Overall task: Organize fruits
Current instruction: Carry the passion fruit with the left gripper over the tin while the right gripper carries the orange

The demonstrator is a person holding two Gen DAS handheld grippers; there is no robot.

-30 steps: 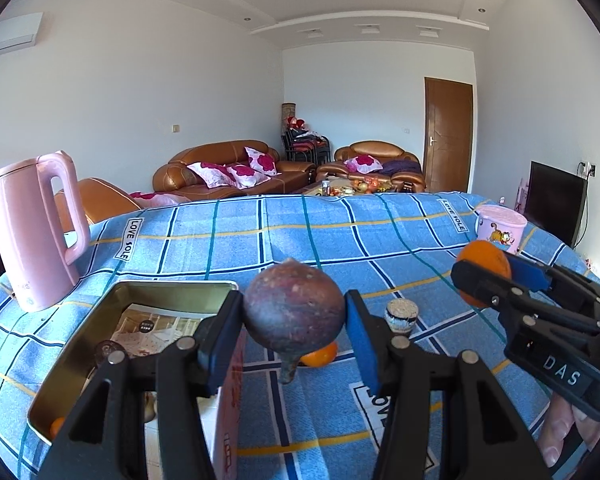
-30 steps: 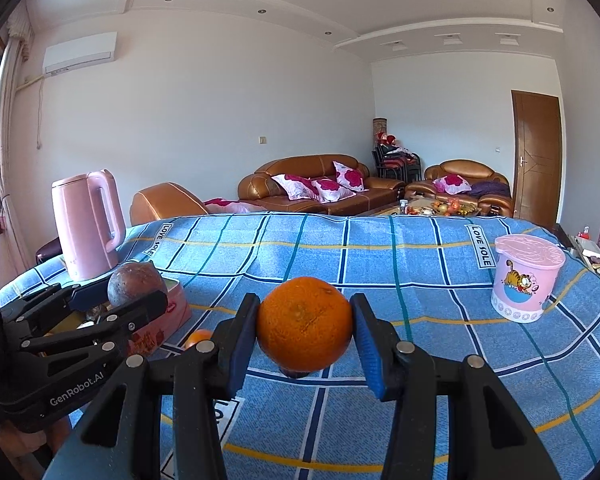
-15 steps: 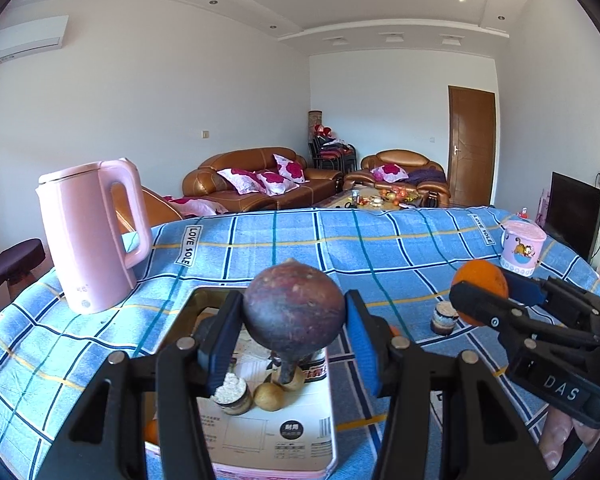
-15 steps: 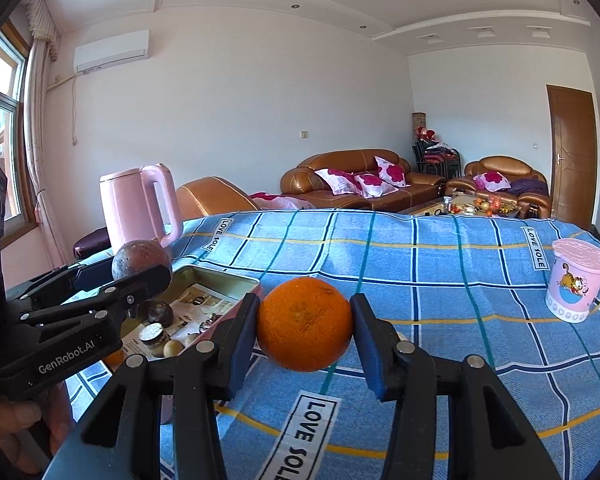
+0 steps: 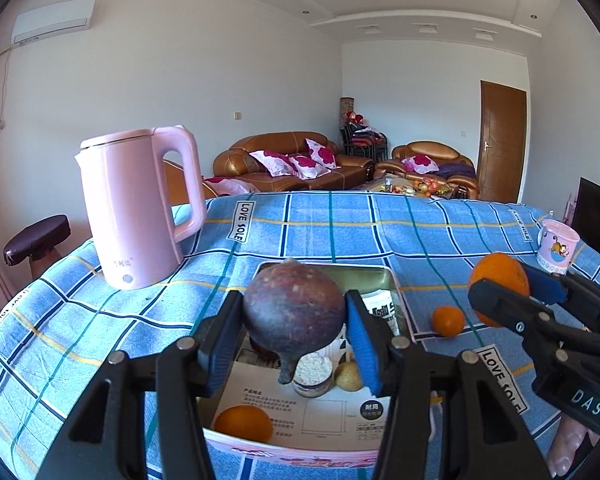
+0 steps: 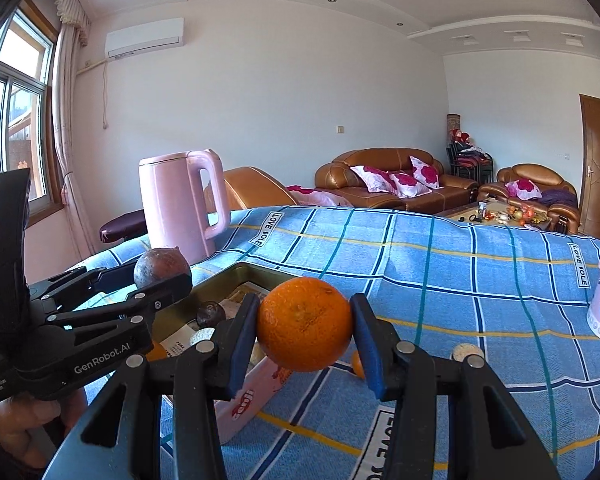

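Observation:
My left gripper (image 5: pixel 294 322) is shut on a dark purple round fruit (image 5: pixel 294 312), held above a pink metal tin (image 5: pixel 300 446). Inside the tin lie an orange (image 5: pixel 242 422), a halved fruit with white flesh (image 5: pixel 312 368) and a small yellowish fruit (image 5: pixel 346 376). My right gripper (image 6: pixel 304 330) is shut on a large orange (image 6: pixel 304 324), to the right of the tin (image 6: pixel 256 388). The same orange (image 5: pixel 498 272) and right gripper (image 5: pixel 500 286) appear at the right of the left wrist view. A small orange (image 5: pixel 448 320) lies on the cloth between tin and right gripper.
A pink kettle (image 5: pixel 136 208) stands at the table's left rear, beyond the tin. A pink cartoon cup (image 5: pixel 558 246) sits at the far right edge. Another halved fruit (image 6: pixel 466 350) lies on the blue checked tablecloth (image 6: pixel 420 264). A stool (image 5: pixel 36 236) stands off the left edge.
Both grippers have swung left with their fruits still gripped. The tin has come under the purple fruit, and the kettle now sits nearer the middle of both views.

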